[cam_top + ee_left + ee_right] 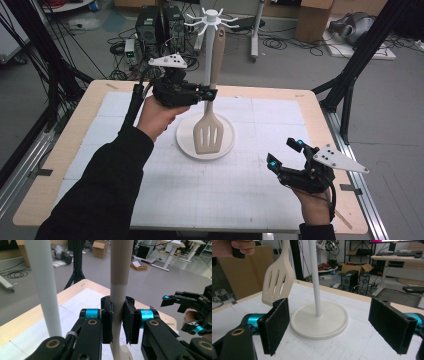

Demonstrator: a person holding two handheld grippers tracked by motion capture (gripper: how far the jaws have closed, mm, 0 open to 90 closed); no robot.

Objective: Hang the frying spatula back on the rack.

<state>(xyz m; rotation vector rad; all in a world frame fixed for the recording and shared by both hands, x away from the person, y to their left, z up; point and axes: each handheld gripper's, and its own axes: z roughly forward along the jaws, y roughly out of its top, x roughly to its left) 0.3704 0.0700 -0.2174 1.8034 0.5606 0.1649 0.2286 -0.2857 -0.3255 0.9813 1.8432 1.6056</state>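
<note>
A slotted spatula (208,131), judged light, stiff and smooth, is held upright by its handle neck in the clamped left gripper (212,93) above the rack base (184,140), while the right gripper (286,154) is left wide open and empty.

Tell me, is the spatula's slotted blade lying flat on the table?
No, the spatula hangs upright from the stand's top, its handle clamped between the left gripper's fingers.
</note>
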